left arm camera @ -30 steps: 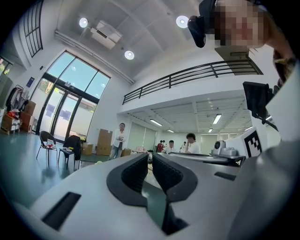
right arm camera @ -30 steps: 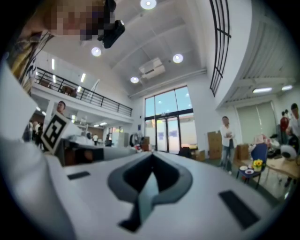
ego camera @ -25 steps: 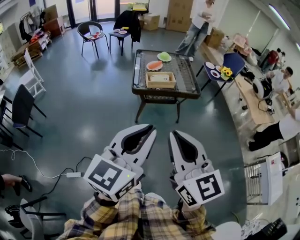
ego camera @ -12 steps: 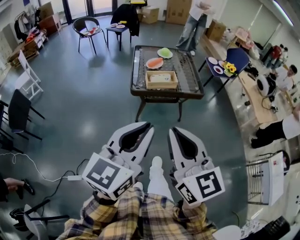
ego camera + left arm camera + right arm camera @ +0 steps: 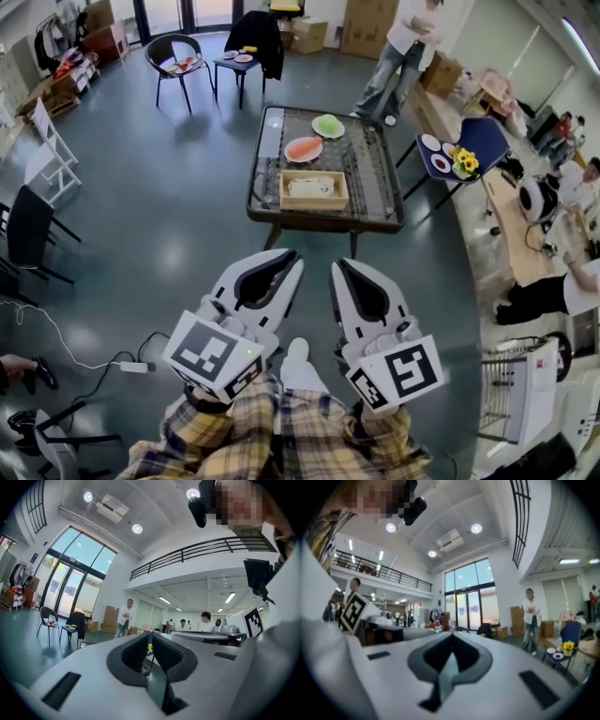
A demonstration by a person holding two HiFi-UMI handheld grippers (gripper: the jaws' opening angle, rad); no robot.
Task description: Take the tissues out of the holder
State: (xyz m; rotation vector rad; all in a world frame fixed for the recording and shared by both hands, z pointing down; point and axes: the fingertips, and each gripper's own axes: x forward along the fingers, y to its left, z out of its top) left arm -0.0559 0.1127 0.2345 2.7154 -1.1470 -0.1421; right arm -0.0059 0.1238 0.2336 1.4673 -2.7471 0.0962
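Head view: you hold the left gripper (image 5: 289, 257) and right gripper (image 5: 339, 266) side by side, low in front of you over the grey floor (image 5: 169, 216).

Left gripper view: fingers (image 5: 131, 656) closed together, nothing between them.

Right gripper view: fingers (image 5: 468, 656) also closed, empty.

The wooden tissue holder (image 5: 314, 201) sits near the front edge of the dark counter (image 5: 375, 202), well apart from both grippers. The white tissues (image 5: 312, 186) lie inside it. An orange plate (image 5: 304, 149) is just behind the holder.
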